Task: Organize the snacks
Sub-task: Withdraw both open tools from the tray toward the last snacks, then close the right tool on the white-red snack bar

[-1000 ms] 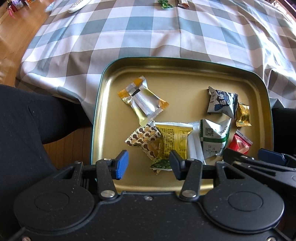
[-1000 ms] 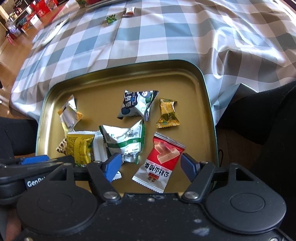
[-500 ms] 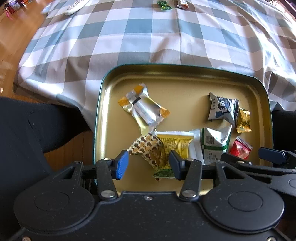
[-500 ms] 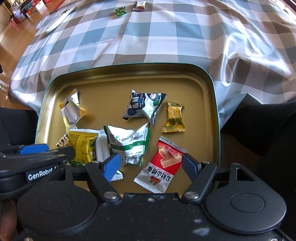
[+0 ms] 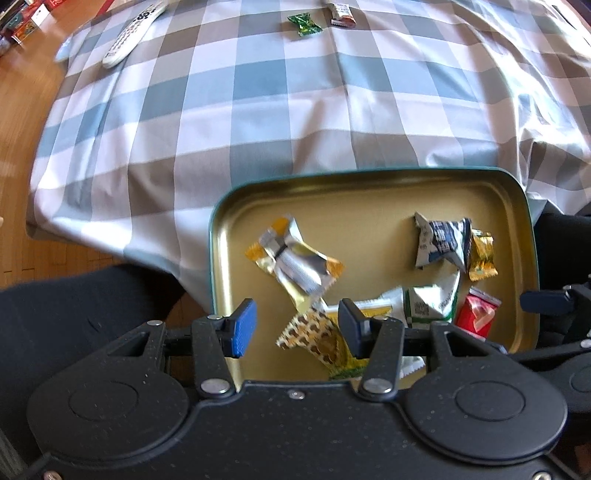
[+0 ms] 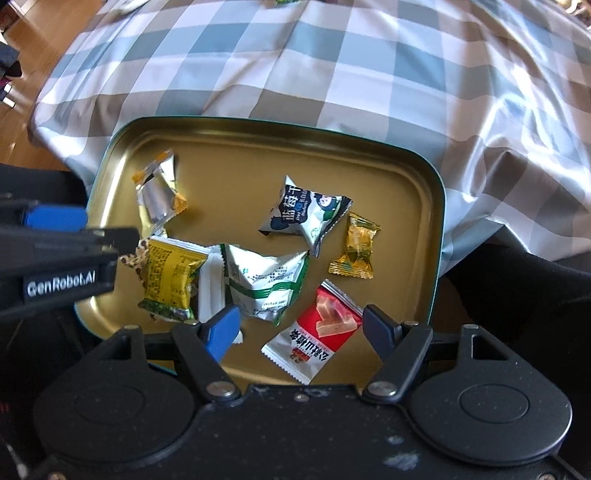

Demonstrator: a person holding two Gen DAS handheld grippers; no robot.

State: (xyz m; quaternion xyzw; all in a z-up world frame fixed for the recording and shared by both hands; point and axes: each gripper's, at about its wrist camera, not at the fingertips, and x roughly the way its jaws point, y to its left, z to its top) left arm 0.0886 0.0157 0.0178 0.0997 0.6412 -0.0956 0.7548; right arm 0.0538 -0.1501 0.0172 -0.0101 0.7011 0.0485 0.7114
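A gold tin tray (image 5: 369,195) (image 6: 236,147) with a green rim holds several wrapped snacks: a silver and orange packet (image 5: 295,258) (image 6: 157,192), a dark blue and white packet (image 5: 441,240) (image 6: 306,214), a gold candy (image 5: 482,254) (image 6: 356,245), a green and white packet (image 6: 266,284), a yellow packet (image 6: 170,280) and a red packet (image 6: 317,332). My left gripper (image 5: 295,328) is open above the tray's near left part. My right gripper (image 6: 301,332) is open, its fingers either side of the red packet. Two more candies (image 5: 304,24) lie far off on the tablecloth.
The tray sits at the near edge of a checked tablecloth (image 5: 258,110). A white remote (image 5: 133,33) lies at the far left. Wooden floor (image 5: 22,96) shows to the left. Dark clothing (image 6: 524,295) flanks the tray on both sides.
Both grippers have pulled back and lifted, so the tray sits lower and smaller in the views. The snacks have not moved and both grippers stay open.
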